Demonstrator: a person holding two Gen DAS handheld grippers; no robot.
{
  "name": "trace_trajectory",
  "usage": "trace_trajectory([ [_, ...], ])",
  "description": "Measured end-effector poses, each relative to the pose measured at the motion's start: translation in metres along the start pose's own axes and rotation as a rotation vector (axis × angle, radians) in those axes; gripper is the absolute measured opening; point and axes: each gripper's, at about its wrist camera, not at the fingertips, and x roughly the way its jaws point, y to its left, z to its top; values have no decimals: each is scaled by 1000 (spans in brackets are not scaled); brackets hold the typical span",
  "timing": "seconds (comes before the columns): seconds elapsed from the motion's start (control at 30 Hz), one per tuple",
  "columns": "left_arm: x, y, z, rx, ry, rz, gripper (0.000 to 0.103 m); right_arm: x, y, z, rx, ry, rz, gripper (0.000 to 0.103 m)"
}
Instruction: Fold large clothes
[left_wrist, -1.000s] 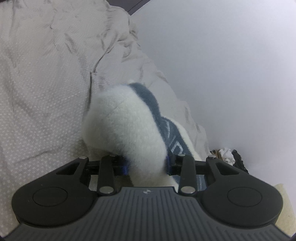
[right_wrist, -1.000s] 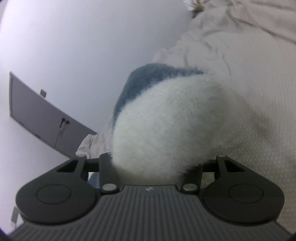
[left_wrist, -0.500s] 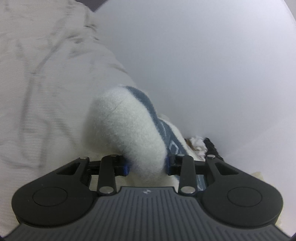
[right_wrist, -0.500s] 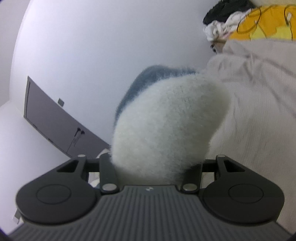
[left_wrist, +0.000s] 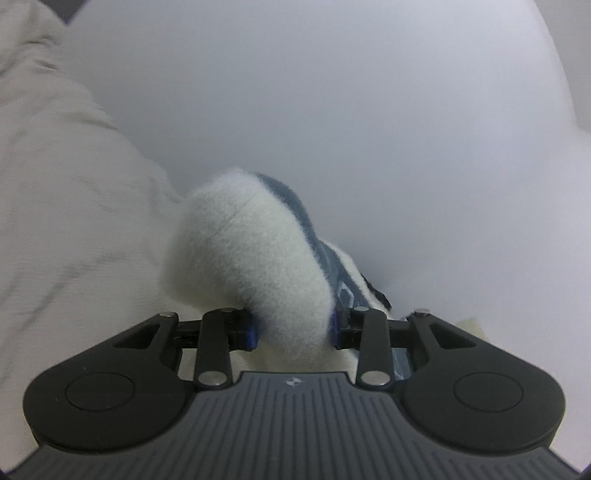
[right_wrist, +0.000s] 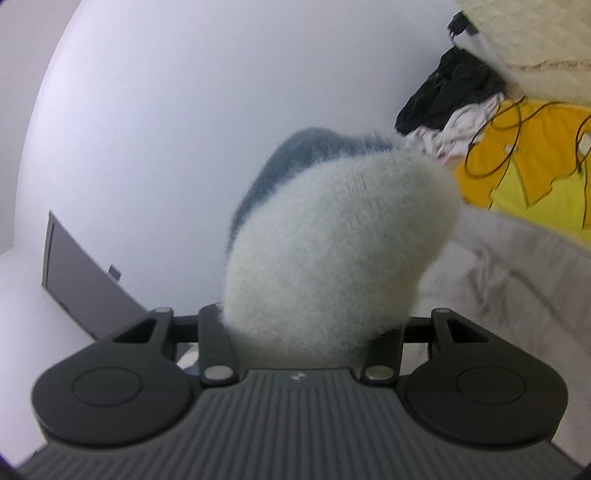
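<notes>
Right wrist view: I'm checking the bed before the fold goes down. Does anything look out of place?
Yes. A loose heap of black and white clothes sits by the yellow fabric, with a thin dark cable trailing over it. The fluffy white-and-blue garment itself looks fine, bunched in the right gripper.

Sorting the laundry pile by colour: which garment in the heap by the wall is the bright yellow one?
The yellow garment with dark line print, right of the black clothing and white cloth.
</notes>
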Motion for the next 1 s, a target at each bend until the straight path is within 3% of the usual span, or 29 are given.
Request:
trace_trajectory([
  [0.23,90,15,-33,52,86,-1,39,21,-75,10,23,-32,-36,51],
  [0.5,138,59,-75,62,166,31,39,35,-135,-11,1,-9,-71,51],
  [0.67,142,85,-97,121,202,52,40,40,-166,-27,44,78,-146,51],
  [0.87,137,113,-113,123,200,27,43,34,-187,-50,57,98,-154,53],
  [1.0,128,116,-125,213,221,37,47,30,-199,-65,77,120,-174,59],
])
